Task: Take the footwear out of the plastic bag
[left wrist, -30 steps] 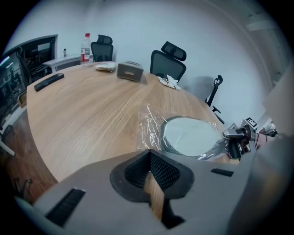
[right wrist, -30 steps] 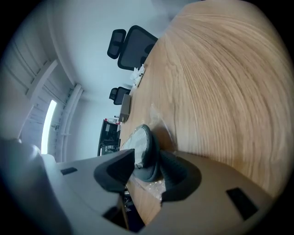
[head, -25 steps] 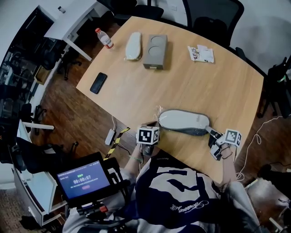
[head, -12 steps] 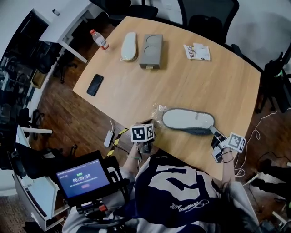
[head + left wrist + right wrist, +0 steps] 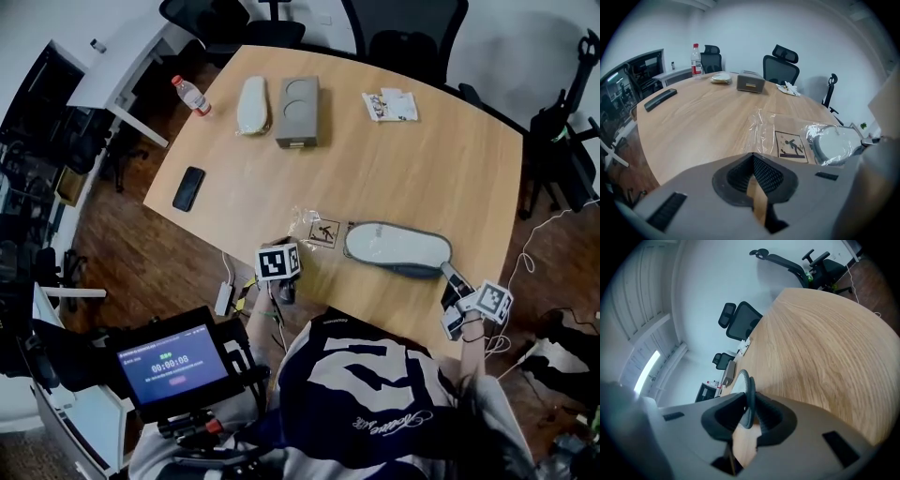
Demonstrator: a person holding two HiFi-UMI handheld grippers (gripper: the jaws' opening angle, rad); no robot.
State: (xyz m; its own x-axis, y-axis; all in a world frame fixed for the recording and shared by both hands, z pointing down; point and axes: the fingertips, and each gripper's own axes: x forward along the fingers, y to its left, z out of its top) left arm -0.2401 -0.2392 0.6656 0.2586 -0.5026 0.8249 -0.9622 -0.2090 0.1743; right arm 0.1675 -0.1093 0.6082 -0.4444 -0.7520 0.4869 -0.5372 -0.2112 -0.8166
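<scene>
While left gripper [image 5: 278,262] pinches bag [image 5: 317,230], right gripper [image 5: 446,275], jaws just closing, nips slipper [image 5: 394,246] rim: thin hold may slip if toe snags.

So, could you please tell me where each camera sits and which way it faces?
Left gripper view: rides the left hand-held gripper, facing across the table over the plastic bag; its shut jaws pinch it.
Right gripper view: rides the right hand-held gripper, looking along the table; its jaws, which have just been closing, grip the slipper rim.
Head view: on the person's head, steeply down at the table; torso and both hand-held grippers show.
Head and left gripper views share bag, slipper, bottle.
</scene>
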